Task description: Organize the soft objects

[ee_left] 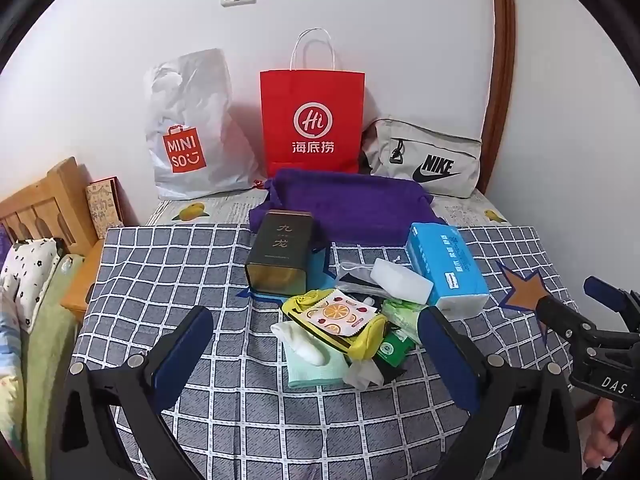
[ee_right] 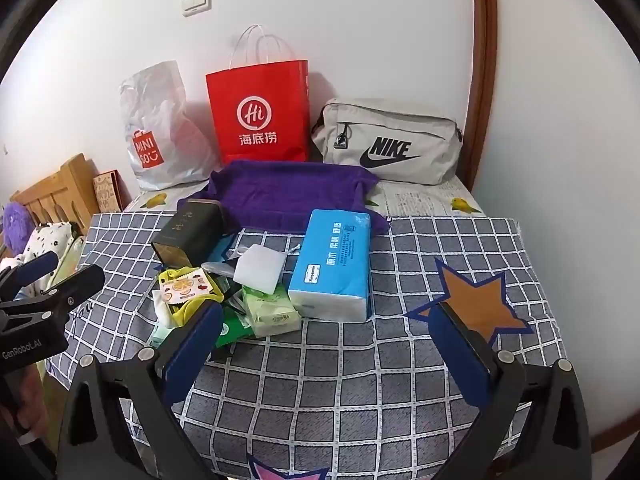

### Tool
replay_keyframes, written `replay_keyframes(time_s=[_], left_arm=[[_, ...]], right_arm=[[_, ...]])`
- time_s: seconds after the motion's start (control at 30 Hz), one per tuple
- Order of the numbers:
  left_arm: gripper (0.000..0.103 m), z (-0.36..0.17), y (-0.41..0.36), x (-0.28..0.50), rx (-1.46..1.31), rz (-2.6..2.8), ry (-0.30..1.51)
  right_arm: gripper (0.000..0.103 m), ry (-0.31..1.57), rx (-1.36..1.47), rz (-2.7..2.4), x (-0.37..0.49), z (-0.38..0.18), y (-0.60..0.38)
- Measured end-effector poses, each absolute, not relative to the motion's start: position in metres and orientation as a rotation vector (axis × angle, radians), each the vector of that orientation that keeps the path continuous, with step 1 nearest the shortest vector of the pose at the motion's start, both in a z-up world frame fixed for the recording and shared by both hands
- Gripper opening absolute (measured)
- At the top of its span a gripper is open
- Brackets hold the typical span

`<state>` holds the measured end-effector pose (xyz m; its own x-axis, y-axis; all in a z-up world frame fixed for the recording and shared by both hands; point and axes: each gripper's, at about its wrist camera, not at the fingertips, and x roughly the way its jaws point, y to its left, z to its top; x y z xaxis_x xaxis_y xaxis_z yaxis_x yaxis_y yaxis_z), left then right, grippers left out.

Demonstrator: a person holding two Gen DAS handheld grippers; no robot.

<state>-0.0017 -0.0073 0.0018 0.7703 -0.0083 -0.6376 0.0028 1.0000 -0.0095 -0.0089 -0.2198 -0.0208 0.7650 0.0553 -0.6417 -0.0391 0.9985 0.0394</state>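
Left wrist view: left claw (ee_left: 316,350) released, fingers spread wide, hovering above the checked cloth (ee_left: 160,280) on the desk, nothing between the pads. Just ahead lies the pile of soft objects: white sock (ee_left: 298,344), mint cloth (ee_left: 316,370), yellow pouch (ee_left: 366,340) with a fruit-print sachet (ee_left: 340,314) on top, green wipes packets (ee_left: 394,344). Behind the pile, a dark tin (ee_left: 280,254) standing upright; to its right a white sponge block (ee_left: 400,280) leaning on the blue tissue pack (ee_left: 446,266). Purple towel (ee_left: 344,204) spread further back. Against the wall: Miniso plastic bag (ee_left: 188,132), red paper bag (ee_left: 312,120), grey Nike pouch (ee_left: 428,158). Right claw (ee_left: 580,300) enters at the right edge, well apart from the pile. Right wrist view: right claw (ee_right: 326,350) released, wide open, empty, over bare cloth in front of the tissue pack (ee_right: 334,260). Its right finger sits over an orange star patch (ee_right: 476,304). Pile sits to the left beside the left finger; pale green tissue packet (ee_right: 272,310) touches the blue pack. Left claw (ee_right: 56,276) visible at left edge, fingers parted.
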Motion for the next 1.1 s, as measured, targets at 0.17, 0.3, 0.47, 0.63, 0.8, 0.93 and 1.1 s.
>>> replay_keyframes(time_s=[0.17,0.3,0.47,0.63,0.8,0.93,1.1], left_arm=[[0.103,-0.0002,0.0012,-0.0032,-0.01,-0.012,0.691],[0.103,0.0001,0.0017,-0.0033,-0.008,-0.012,0.692],[0.103,-0.0007,0.0022,-0.0038,-0.011,-0.011,0.69],[0.103,-0.0008,0.005,-0.0041,-0.009,-0.008,0.69],[0.103,-0.0019,0.0014,-0.004,0.0,-0.008,0.691],[0.103,-0.0027,0.0011,-0.0045,0.002,-0.009,0.691],[0.103,-0.003,0.001,-0.0048,0.001,-0.009,0.692]], right_arm=[[0.102,0.698,0.032,0.052,-0.008,-0.0197,-0.223],[0.102,0.699,0.031,0.054,-0.0083,-0.0205,-0.2232],[0.102,0.7,0.028,0.058,-0.0081,-0.0203,-0.221],[0.102,0.701,0.029,0.056,-0.0076,-0.0198,-0.2205],[0.102,0.703,0.026,0.058,-0.0079,-0.0198,-0.2189],[0.102,0.706,0.025,0.06,-0.0071,-0.0194,-0.2181],[0.102,0.704,0.025,0.06,-0.0075,-0.0196,-0.2176]])
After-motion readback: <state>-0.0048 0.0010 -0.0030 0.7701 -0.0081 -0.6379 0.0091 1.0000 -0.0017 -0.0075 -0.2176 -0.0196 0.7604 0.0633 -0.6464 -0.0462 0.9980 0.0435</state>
